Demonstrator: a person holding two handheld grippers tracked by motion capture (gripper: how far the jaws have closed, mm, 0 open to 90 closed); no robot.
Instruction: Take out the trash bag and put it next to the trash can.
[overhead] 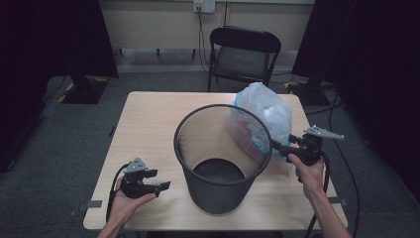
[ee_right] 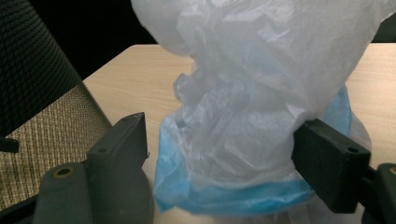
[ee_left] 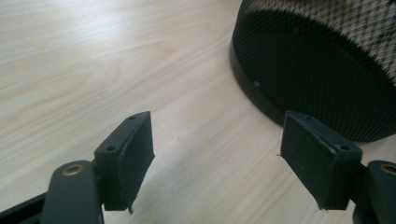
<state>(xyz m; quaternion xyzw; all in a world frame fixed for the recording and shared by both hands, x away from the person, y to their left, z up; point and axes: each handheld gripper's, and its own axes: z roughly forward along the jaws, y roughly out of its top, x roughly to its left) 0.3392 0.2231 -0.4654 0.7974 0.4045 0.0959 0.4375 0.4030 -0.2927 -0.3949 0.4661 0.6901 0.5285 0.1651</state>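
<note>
While pads flank the plastic bag [ee_right: 243,116], right tool [ee_right: 219,144] spread; left tool [ee_left: 217,158] spread beside mesh bin [ee_left: 322,60].

A light wooden counter [overhead: 148,119] is seen on a grey carpet floor [overhead: 59,148]. A black folding chair [overhead: 243,54] is placed behind the counter, near a pale wall [overhead: 148,20]. A wall socket [overhead: 204,6] is seen up high, and a dark cable [overhead: 201,34] is hung from it.

plastic bag [overhead: 260,119] partly behind mesh bin [overhead: 223,153], contents unclear
</note>
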